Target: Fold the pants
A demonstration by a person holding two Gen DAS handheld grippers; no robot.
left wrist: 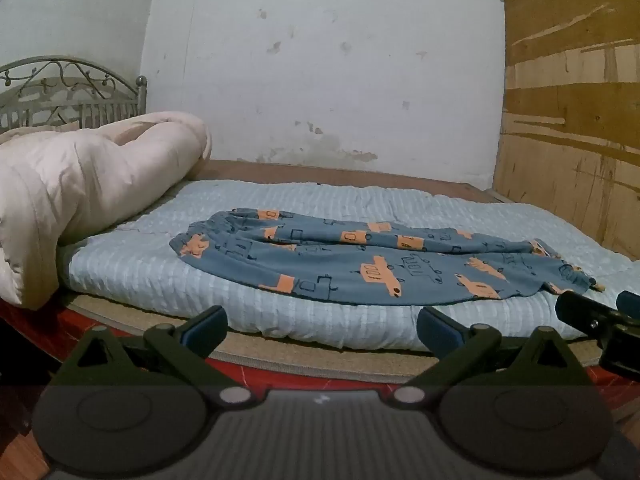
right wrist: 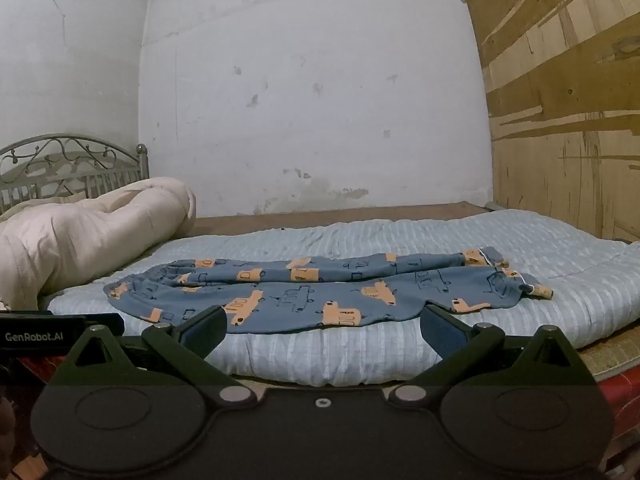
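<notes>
Scuffed white walls and a plywood panel frame a bed [left wrist: 240, 280] covered by a pale blue quilt, where blue pants [left wrist: 360, 264] printed with orange vehicles lie lengthwise — waistband to the left, cuffs to the right, legs loosely overlapped. A rolled cream comforter [left wrist: 80, 192] sits at the far left. Both tools hover at the near edge, apart from the cloth: the left gripper [left wrist: 322, 322] with fingers spread, the right gripper [right wrist: 322, 320] likewise spread and empty. Folding appears not yet begun — the next move likely calls for reaching forward to pinch waistband and cuffs.
</notes>
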